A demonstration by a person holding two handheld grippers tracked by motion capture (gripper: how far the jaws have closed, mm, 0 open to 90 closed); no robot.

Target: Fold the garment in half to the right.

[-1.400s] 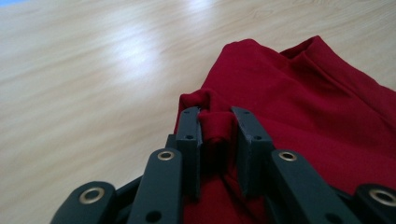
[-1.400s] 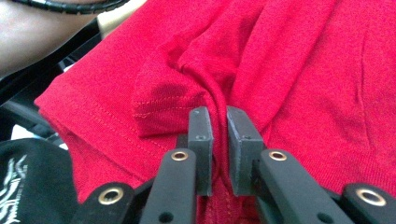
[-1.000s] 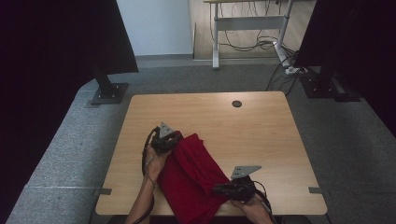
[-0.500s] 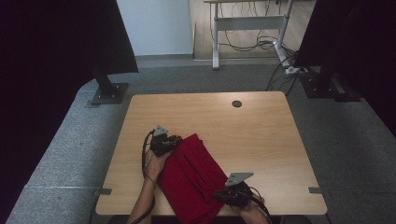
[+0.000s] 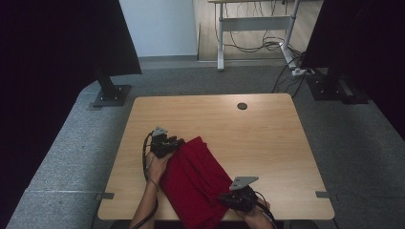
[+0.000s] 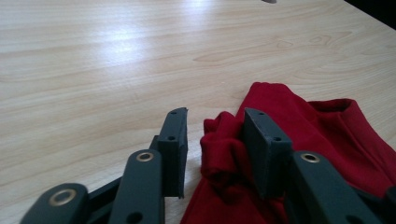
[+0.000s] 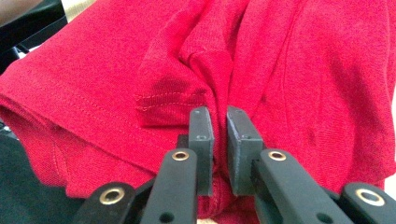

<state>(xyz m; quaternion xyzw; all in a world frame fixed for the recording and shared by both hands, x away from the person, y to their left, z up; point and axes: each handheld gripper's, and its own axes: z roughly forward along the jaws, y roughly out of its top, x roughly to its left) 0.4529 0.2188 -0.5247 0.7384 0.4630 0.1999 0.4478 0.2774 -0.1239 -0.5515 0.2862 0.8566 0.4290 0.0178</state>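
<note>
Red cloth (image 5: 196, 183): folded, wrinkled, on the wooden table (image 5: 248, 129) near its front edge, long axis diagonal from far-left to near-right | Left gripper (image 6: 212, 135): jaws just been opening, bunched corner loose between them | Right gripper (image 7: 218, 126): pinching a fold; right gripper view reveals a stitched hem (image 7: 170, 100).

High view is dim at the edges, with dark panels left and right; the table (image 5: 210, 124) is evenly lit, with soft shadows. Left gripper view: bright glare patch on the wood up top, near jaws slightly soft. Right gripper view: bright, red cloth (image 7: 280, 70) sharp in the centre, edges blurred.
</note>
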